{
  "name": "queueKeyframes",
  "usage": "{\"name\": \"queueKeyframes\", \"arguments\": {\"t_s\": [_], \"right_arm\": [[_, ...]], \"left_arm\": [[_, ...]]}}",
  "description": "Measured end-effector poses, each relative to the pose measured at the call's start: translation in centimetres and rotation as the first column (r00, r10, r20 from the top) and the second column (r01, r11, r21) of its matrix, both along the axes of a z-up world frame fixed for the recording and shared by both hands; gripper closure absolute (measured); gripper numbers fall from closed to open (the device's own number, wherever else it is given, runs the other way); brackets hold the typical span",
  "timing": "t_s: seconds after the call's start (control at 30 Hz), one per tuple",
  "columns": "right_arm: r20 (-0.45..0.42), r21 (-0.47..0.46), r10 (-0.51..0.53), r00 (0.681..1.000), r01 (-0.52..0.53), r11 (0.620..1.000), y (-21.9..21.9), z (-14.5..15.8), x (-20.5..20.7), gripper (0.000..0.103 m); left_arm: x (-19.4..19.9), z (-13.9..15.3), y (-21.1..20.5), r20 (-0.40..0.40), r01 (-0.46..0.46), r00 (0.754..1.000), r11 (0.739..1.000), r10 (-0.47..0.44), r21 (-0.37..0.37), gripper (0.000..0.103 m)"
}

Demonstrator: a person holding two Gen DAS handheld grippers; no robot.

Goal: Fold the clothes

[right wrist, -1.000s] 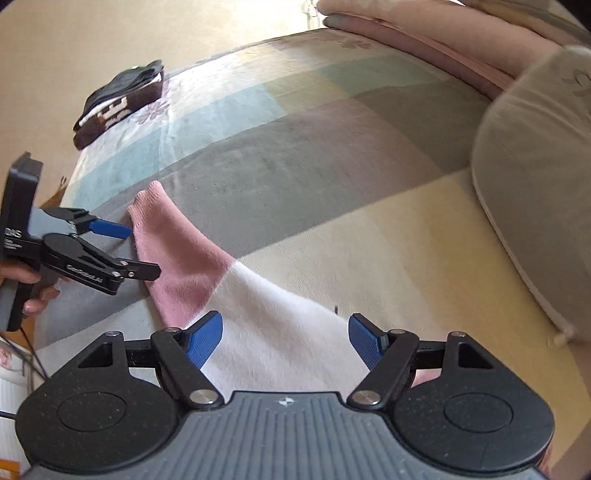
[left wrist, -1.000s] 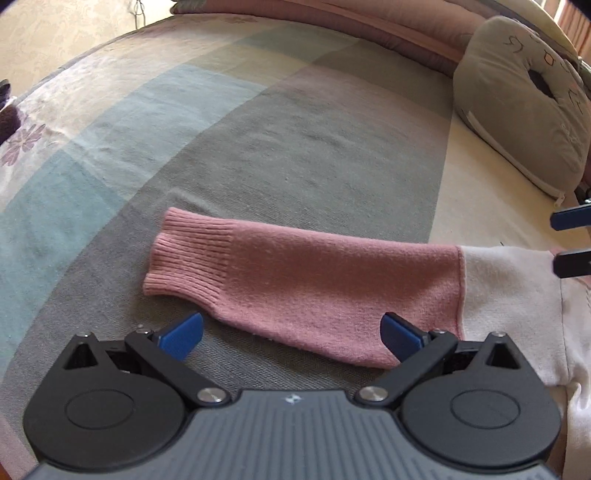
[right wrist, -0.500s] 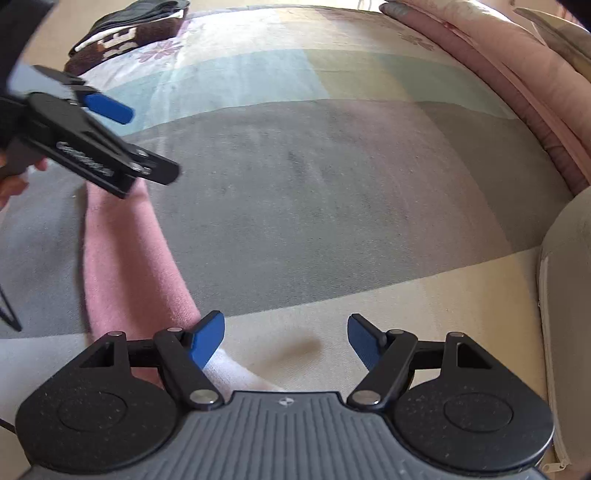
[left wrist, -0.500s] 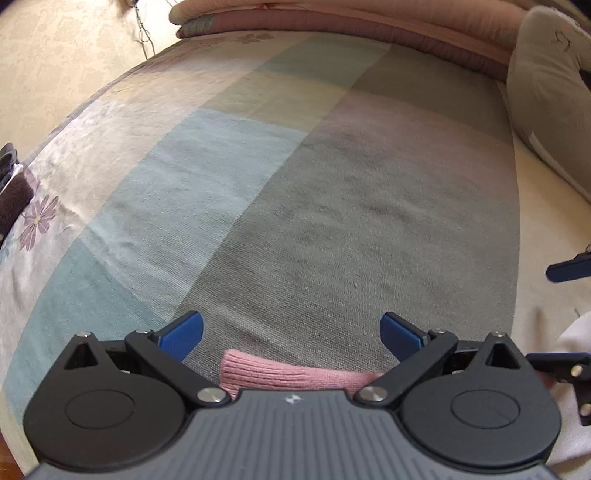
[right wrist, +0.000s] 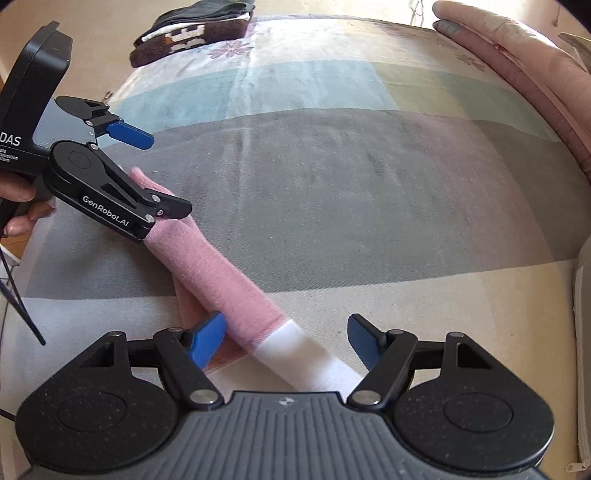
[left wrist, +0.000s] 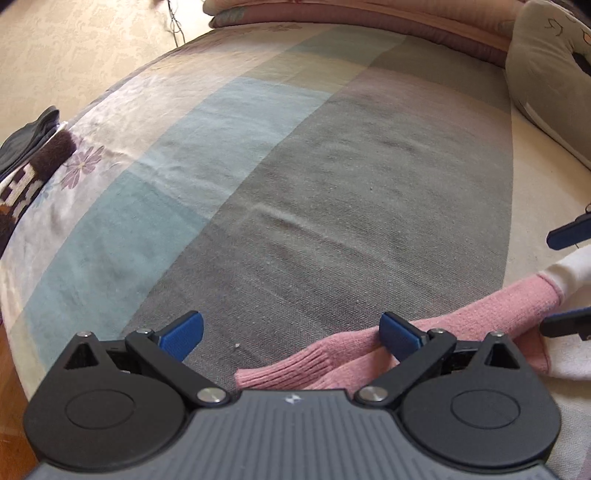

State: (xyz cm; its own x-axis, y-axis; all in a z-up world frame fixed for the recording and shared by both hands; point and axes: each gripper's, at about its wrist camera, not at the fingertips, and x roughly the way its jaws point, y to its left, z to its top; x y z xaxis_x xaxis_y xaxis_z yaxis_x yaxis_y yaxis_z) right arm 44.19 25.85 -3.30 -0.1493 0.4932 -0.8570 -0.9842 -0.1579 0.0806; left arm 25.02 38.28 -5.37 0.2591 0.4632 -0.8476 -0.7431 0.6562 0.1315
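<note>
Sleeve-gathering step. One pink sleeve (right wrist: 221, 273) with a white upper part lies on the bed (right wrist: 369, 177), running from 10 to 5 o'clock in the right wrist view. Left tool (right wrist: 162, 177) stands wide over the cuff; right tool (right wrist: 286, 341), jaws just closing (not yet pressing), straddles the colour seam. Next: pinch both ends, carry the sleeve inward. One folded stack (right wrist: 192, 31) at 11 o'clock; one cushion (left wrist: 546, 74).

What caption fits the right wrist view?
Open right gripper straddles pink-and-white sleeve; left gripper at its cuff.
</note>
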Motion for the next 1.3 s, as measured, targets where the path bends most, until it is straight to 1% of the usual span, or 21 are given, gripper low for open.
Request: {"name": "queueKeyframes", "arguments": {"t_s": [0.03, 0.13, 0.2, 0.27, 0.3, 0.33, 0.47, 0.53, 0.63, 0.7, 0.83, 0.93, 1.07, 1.2, 1.3], "right_arm": [[-0.016, 0.016, 0.021, 1.000, -0.021, 1.000, 0.1, 0.3, -0.2, 0.032], [-0.074, 0.054, 0.066, 0.995, -0.062, 0.997, 1.5, 1.1, -0.4, 0.034], [-0.115, 0.067, 0.081, 0.990, -0.074, 0.995, 2.9, 1.2, -0.4, 0.040], [-0.149, 0.075, 0.093, 0.984, -0.083, 0.994, 4.4, 1.2, -0.5, 0.058], [-0.163, 0.075, 0.097, 0.982, -0.085, 0.993, 5.1, 1.2, -0.6, 0.062], [-0.169, 0.078, 0.123, 0.978, -0.111, 0.991, 5.6, 1.1, -0.9, 0.068], [-0.188, 0.083, 0.253, 0.949, -0.242, 0.967, 7.1, 0.4, -2.9, 0.069], [-0.186, 0.070, 0.308, 0.933, -0.300, 0.951, 7.7, -0.1, -4.0, 0.069], [-0.170, 0.044, 0.361, 0.917, -0.358, 0.932, 8.3, -1.1, -5.5, 0.074], [-0.149, 0.032, 0.386, 0.910, -0.386, 0.922, 8.4, -1.6, -6.3, 0.074], [-0.070, 0.036, 0.429, 0.901, -0.427, 0.903, 7.4, -1.0, -7.4, 0.074], [0.023, 0.039, 0.478, 0.878, -0.478, 0.877, 5.8, -0.7, -8.4, 0.075], [0.097, 0.049, 0.519, 0.849, -0.525, 0.850, 4.2, -0.5, -9.4, 0.091], [0.167, 0.089, 0.493, 0.854, -0.511, 0.855, 4.3, 0.6, -9.2, 0.091], [0.192, 0.121, 0.430, 0.882, -0.456, 0.882, 5.4, 1.7, -8.1, 0.092]], "left_arm": [[-0.4, 0.3, 0.0, 0.009, -0.012, 1.000, 1.000, 0.012, 0.002, 0.003], [-1.6, 1.0, -0.2, 0.030, -0.049, 0.998, 0.999, 0.048, 0.016, 0.003], [-2.6, 1.3, -0.4, 0.037, -0.071, 0.997, 0.997, 0.071, 0.015, 0.003], [-3.6, 1.2, -0.6, 0.033, -0.083, 0.996, 0.997, 0.082, 0.004, 0.003], [-4.2, 1.0, -0.8, 0.027, -0.087, 0.996, 0.996, 0.087, -0.006, 0.003], [-4.7, 0.9, -1.0, 0.021, -0.091, 0.996, 0.996, 0.091, -0.018, 0.003], [-6.8, 0.2, -2.1, 0.017, -0.112, 0.993, 0.991, 0.113, -0.071, 0.003], [-7.5, 0.0, -2.7, 0.015, -0.132, 0.991, 0.988, 0.133, -0.082, 0.003], [-8.3, -0.2, -3.2, 0.025, -0.162, 0.986, 0.982, 0.165, -0.098, 0.003], [-8.7, -0.3, -3.4, 0.028, -0.176, 0.983, 0.979, 0.180, -0.101, 0.003], [-9.3, -0.4, -3.3, 0.031, -0.194, 0.980, 0.976, 0.198, -0.096, 0.003], [-9.7, -0.5, -3.0, 0.036, -0.212, 0.976, 0.972, 0.217, -0.102, 0.003], [-9.9, -0.6, -2.7, 0.046, -0.230, 0.970, 0.965, 0.237, -0.122, 0.003], [-9.5, -0.4, -2.8, 0.061, -0.217, 0.972, 0.968, 0.226, -0.128, 0.003], [-9.2, -0.2, -2.9, 0.066, -0.212, 0.973, 0.968, 0.222, -0.133, 0.003]]}}
